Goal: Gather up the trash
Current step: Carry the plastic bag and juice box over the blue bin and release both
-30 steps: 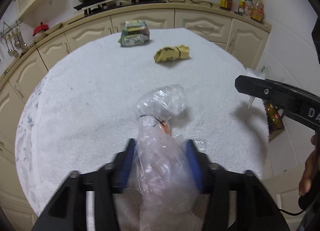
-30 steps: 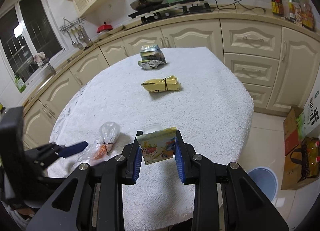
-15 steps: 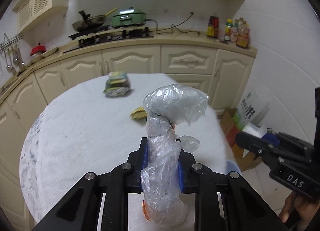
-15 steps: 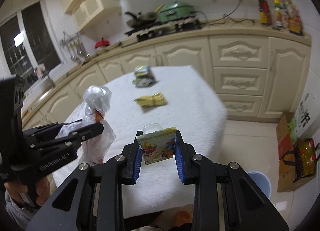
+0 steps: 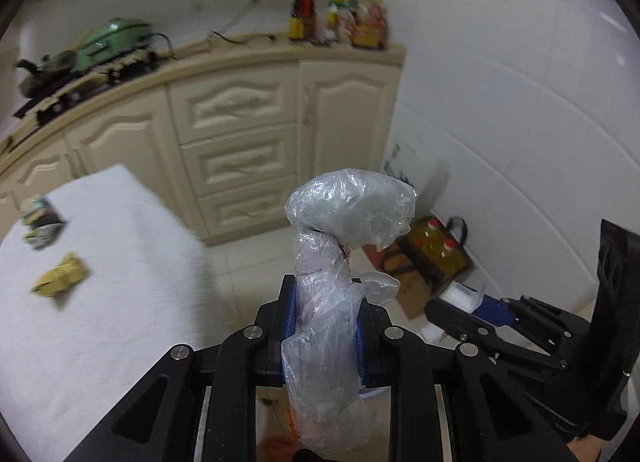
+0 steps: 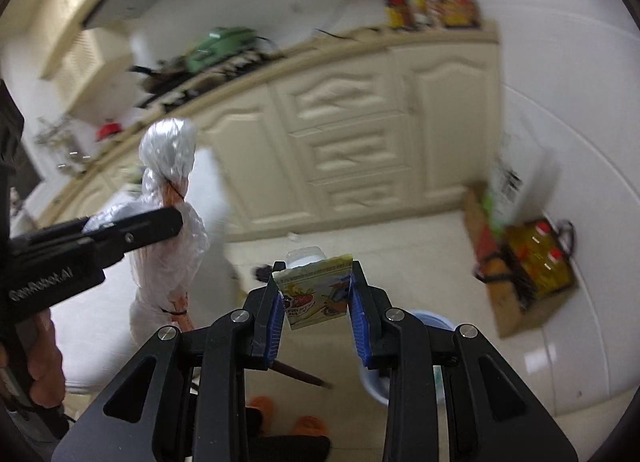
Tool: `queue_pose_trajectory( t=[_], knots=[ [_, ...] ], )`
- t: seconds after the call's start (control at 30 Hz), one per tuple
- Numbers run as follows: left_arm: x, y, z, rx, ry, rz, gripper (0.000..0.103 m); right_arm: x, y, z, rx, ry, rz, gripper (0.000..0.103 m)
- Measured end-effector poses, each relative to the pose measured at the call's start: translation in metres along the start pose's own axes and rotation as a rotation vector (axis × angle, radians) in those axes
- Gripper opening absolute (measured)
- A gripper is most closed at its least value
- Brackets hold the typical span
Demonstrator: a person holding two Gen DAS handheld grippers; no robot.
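The left gripper (image 5: 325, 318) was closed on a crumpled clear plastic bag (image 5: 344, 222), which stood up from between its blue pads at the centre of the left wrist view, its puffed top above the fingers and its tail hanging below them. The same bag (image 6: 168, 198) showed at the left of the right wrist view. The right gripper (image 6: 318, 304) was clamped on a small printed snack packet (image 6: 314, 294) at the lower centre of its frame, above a pale blue bin (image 6: 416, 366) on the floor. At the left of the left wrist view, a yellow wrapper (image 5: 60, 276) and a green packet (image 5: 40, 218) lay on the white-covered counter (image 5: 120, 262).
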State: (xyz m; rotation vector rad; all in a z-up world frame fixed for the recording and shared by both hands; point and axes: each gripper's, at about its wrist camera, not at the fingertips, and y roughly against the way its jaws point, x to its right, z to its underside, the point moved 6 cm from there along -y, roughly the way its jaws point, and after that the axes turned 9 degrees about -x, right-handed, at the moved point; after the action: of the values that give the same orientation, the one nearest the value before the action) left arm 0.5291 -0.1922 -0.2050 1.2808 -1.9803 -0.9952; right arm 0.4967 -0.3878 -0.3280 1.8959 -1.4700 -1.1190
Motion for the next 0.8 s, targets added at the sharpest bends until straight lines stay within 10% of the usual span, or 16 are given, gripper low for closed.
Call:
queue_pose_trajectory(
  t=[0.33,0.6,0.8],
  knots=[
    [0.046,-0.141,-0.030,-0.186,-0.091,0.038,0.021,0.095,-0.082,0.034,-0.143,-0.150,0.055,0.029],
    [0.054,-0.215,-0.047,-0.250,-0.090,0.014,0.061,0.126,-0.120,0.055,-0.213,-0.210,0.064,0.029],
    [0.063,-0.242,-0.038,-0.276,-0.083,-0.044,0.062,0.128,-0.137,0.063,-0.243,-0.226,0.060,0.030]
  ],
)
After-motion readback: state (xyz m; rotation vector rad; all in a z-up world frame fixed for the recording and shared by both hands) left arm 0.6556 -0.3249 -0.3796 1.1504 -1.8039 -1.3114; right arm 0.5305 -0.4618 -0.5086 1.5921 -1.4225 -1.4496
